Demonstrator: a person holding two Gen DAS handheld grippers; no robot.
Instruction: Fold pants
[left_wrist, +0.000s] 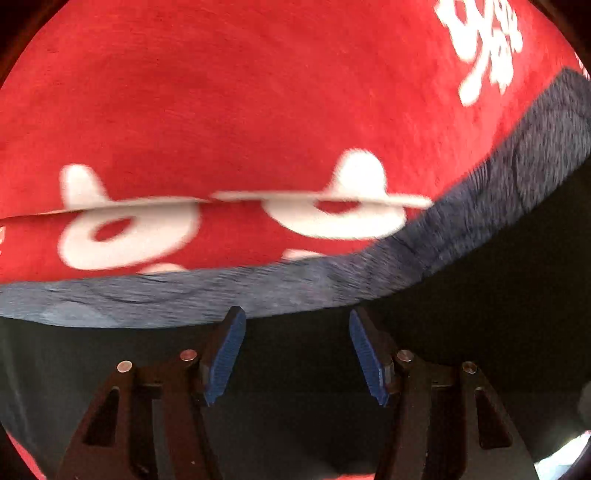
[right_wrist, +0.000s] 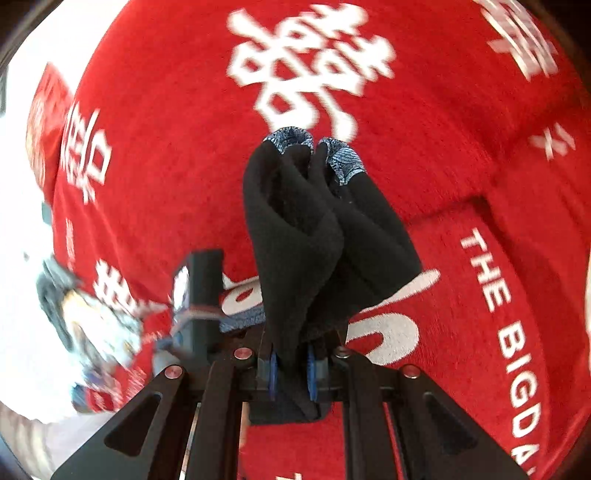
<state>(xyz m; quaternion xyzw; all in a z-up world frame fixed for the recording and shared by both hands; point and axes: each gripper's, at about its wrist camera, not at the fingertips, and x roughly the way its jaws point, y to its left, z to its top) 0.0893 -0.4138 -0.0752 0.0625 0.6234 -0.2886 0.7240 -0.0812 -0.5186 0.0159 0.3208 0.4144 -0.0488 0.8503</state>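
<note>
Red cloth (right_wrist: 177, 155) with white characters (right_wrist: 310, 62)

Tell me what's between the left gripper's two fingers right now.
Nothing is gripped: in the left wrist view, the left gripper is open, and between its fingers shows only the black pants fabric lying below.

Left wrist cam sits right behind the left gripper (left_wrist: 297, 354), looking forward along its two spread fingers, super close and low over the pants (left_wrist: 295, 406), facing the blue-grey band and the red cloth (left_wrist: 240, 92) past it. Right wrist cam looks down along the right gripper (right_wrist: 291, 369) from higher up, so more red cloth (right_wrist: 461, 147) shows. Both views share the dark pants (right_wrist: 314, 240) and that red printed cloth.
</note>
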